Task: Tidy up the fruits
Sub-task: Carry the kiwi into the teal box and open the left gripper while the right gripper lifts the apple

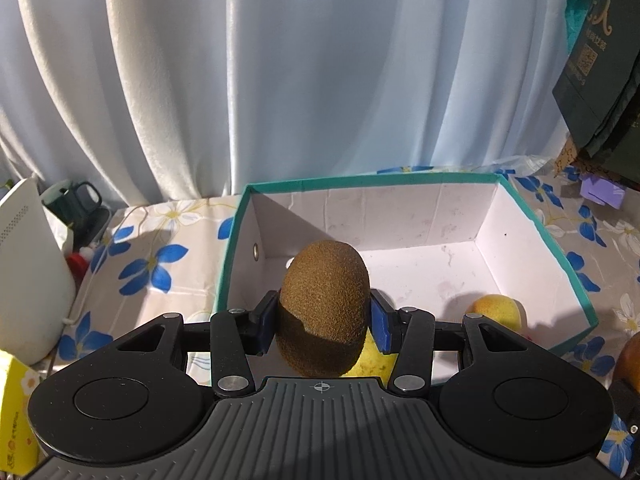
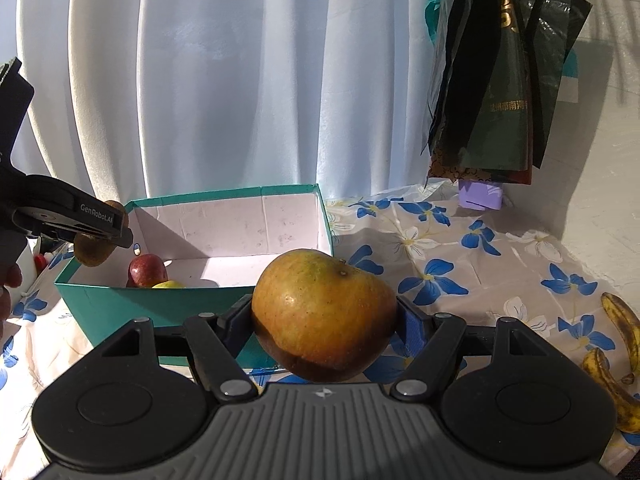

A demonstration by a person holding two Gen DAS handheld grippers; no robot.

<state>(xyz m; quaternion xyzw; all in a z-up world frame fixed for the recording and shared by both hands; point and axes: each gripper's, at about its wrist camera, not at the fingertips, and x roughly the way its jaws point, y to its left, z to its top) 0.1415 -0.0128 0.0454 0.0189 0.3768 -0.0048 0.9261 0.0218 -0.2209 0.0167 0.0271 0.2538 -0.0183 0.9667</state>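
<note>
My left gripper (image 1: 324, 320) is shut on a brown kiwi (image 1: 324, 304) and holds it over the near left part of the open teal box (image 1: 576, 280). In the right wrist view the left gripper (image 2: 100, 236) and its kiwi (image 2: 93, 252) hang over the box's left edge. The box (image 2: 160, 308) holds a red apple (image 2: 147, 270), a yellow fruit (image 2: 170, 284) and a yellow-orange fruit (image 1: 498, 310). My right gripper (image 2: 324, 320) is shut on a large orange-green apple (image 2: 324, 312), held above the cloth to the right of the box.
Spotted bananas (image 2: 624, 356) lie on the floral cloth (image 2: 460, 264) at the right. Dark bags (image 2: 500, 80) hang at the back right above a purple block (image 2: 480, 196). A white device (image 1: 28, 276), a dark mug (image 1: 76, 200) and a yellow carton (image 1: 16, 412) stand at the left.
</note>
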